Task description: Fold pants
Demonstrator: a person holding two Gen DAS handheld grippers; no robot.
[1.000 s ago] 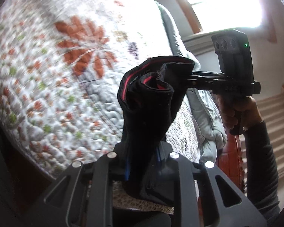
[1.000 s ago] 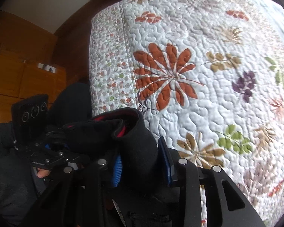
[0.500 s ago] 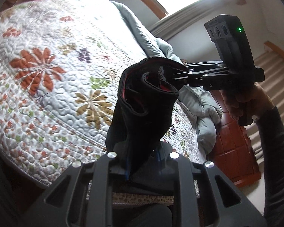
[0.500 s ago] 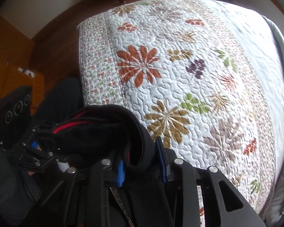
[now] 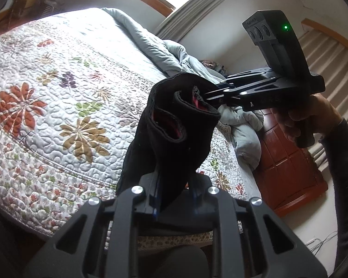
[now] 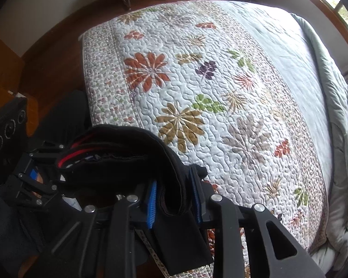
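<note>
While no writing is legible, both hand-held grippers [image 5: 174, 199] [image 6: 174, 199] clamp black pants [image 5: 174, 125].

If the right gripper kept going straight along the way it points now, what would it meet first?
Apart from the black pants its jaws are closing on, the right gripper points steeply down at the floral quilt. The quilt would likely come first; how far off it lies is unclear.

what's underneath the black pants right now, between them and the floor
The black pants hang off the bed, pinched by the left claw and the right claw, whose jaws are closing on them. Below lies the floral quilt; the pants hide its near edge.
</note>
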